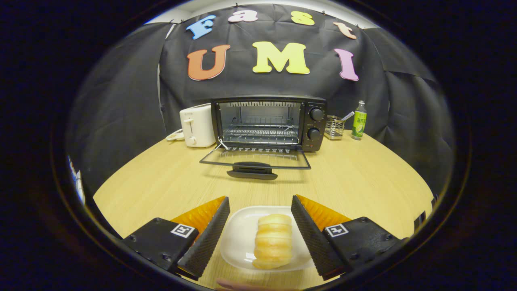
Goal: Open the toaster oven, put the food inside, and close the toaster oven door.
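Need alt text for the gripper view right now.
Open tongs straddle a white plate holding a ridged pastry, neither finger touching it. Beyond, on the wooden table, the toaster oven stands with its door folded down, a white toaster beside it.

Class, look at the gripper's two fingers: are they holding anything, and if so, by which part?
Nothing is held. The gripper is open, its fingers standing apart on either side of the pastry on the white plate, touching neither.

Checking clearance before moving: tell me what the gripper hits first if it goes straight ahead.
Probably the pastry on the white plate, lying between the open gripper's fingers; if the gripper passes above it, the toaster oven's lowered door comes next.
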`<state>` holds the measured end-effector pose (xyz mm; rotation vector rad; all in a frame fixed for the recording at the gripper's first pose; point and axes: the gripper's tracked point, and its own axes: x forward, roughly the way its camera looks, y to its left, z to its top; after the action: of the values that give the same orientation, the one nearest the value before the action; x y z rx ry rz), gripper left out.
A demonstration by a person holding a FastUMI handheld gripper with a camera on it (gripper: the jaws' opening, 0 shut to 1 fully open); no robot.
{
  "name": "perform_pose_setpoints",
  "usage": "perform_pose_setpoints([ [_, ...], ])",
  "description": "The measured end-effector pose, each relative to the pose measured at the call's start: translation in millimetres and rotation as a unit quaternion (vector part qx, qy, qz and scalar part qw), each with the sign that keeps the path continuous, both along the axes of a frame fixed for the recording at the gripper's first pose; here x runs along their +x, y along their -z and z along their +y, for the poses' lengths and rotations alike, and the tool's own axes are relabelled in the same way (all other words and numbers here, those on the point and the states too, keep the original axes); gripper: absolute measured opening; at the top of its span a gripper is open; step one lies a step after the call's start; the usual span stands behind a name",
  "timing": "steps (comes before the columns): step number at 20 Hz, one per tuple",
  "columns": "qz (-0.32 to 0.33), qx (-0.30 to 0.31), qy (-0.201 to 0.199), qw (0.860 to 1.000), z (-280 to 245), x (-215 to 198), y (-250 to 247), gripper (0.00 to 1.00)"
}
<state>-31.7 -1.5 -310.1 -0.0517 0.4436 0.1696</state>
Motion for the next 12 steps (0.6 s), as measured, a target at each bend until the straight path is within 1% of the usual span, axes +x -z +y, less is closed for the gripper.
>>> perform_pose_setpoints([
  [3,0.010,-0.011,-0.004,1.000,0,-20,17,1.00],
  [7,0.025,-0.020,0.003,0.999,-9,-30,38,1.00],
  [9,0.030,-0.013,0.015,0.999,-15,-28,44,1.00],
  [11,0.045,0.002,0.012,0.999,-12,-30,52,1.00],
  [12,0.056,0.009,0.019,0.998,-15,-30,58,1.00],
])
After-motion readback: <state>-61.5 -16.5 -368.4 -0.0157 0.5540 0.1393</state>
